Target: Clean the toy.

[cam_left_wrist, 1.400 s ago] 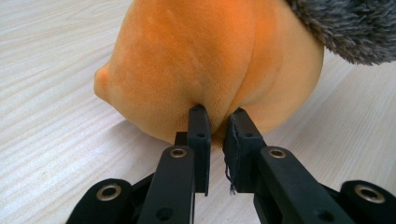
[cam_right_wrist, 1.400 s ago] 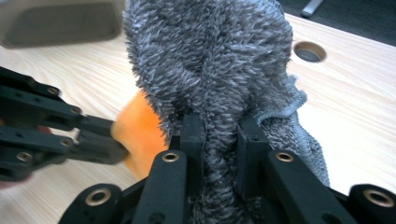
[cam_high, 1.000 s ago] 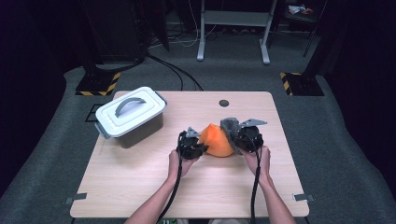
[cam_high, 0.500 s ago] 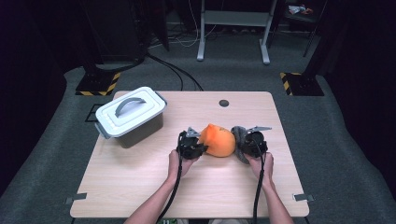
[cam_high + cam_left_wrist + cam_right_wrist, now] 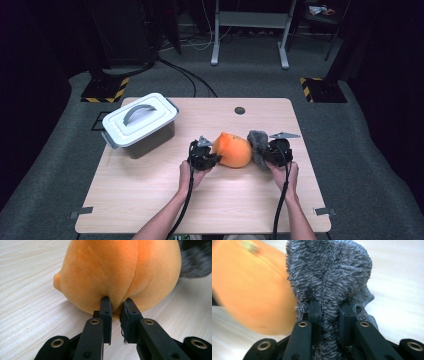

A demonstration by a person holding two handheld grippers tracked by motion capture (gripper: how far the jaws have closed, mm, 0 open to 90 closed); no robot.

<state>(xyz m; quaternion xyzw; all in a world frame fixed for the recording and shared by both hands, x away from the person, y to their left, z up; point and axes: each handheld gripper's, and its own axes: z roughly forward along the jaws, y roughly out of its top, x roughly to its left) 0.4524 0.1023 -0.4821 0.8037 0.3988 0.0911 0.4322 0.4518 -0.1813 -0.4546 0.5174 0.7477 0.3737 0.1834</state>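
floor: dark grey carpet (image 5: 360, 150) around the desk, short flat pile; yellow-and-black striped plates at two stand feet behind.
desk: rectangular top (image 5: 150, 200), pale wood-grain laminate, rounded corners, matte; small dark round cap (image 5: 240, 110) near the far edge.
box: grey plastic box (image 5: 140, 125) on the desk's far left part, rectangular with rounded corners; white lid with a grey arched handle, grey clips at the ends. No writing readable.
orange plush: rounded orange soft toy (image 5: 232, 150), short smooth velvety pile, lies on the desk near its middle, between the two grippers. Left gripper view shows a stitched seam down its middle and a small nub on one side (image 5: 120, 272). No label readable.
grey cloth: shaggy grey fabric piece (image 5: 258, 145), long fuzzy pile with lighter tips, bunched and standing upright just right of the orange plush, close against it; touching or not, can't tell. Right gripper view: knit-like edge at its side (image 5: 329, 280).
left gripper: black (image 5: 202, 157), in the person's left hand, jaws clamped on a pinch of the orange plush at its seam (image 5: 116, 308); pads flat, one edge frayed.
right gripper: black (image 5: 272, 152), grey three-cornered plate on top, jaws clamped on a fold of the grey cloth (image 5: 329, 312).
writing: none readable anywhere.
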